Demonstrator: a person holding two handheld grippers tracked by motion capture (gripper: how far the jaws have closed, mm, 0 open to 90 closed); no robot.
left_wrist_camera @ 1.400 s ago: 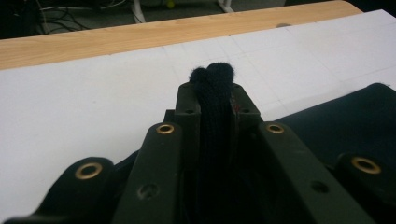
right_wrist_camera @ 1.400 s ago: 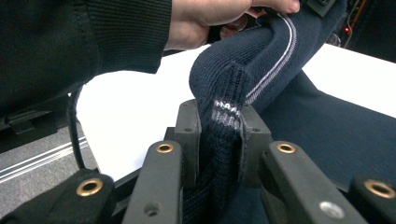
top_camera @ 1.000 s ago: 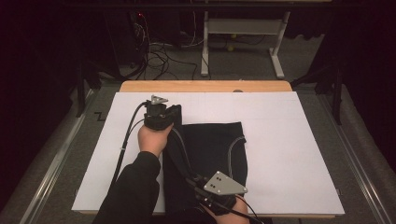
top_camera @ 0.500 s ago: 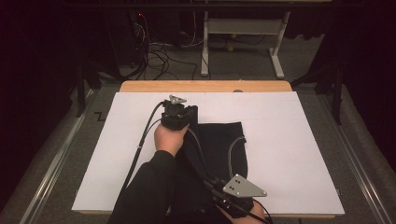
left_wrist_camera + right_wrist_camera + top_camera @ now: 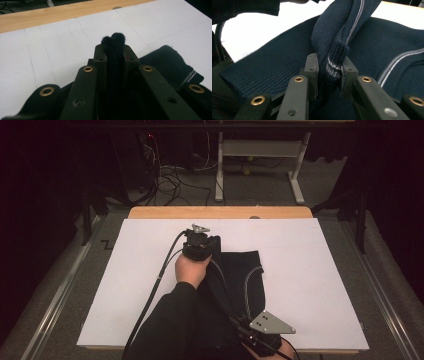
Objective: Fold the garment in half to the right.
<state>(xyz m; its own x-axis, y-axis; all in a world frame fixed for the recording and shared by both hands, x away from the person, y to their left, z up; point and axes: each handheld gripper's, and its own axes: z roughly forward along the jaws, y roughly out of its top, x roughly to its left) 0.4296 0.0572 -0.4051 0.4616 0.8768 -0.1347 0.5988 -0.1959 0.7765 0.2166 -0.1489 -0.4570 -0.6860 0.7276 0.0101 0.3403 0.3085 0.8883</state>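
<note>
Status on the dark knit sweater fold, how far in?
Done: both claws have a grip. Left claw is shut on a bunched fold of the dark navy knit sweater with pale stripes; right claw pinches a striped edge. In hand: one fold. Left: laying it flat on the white table cover.

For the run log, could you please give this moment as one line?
left gripper: shut on dark knit garment | right gripper: shut on garment | white table

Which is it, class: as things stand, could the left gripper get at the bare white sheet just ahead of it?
Probably not freely. The left gripper is shut on a fold of the dark garment, so though the white sheet ahead lies bare, it would drag cloth there.
</note>
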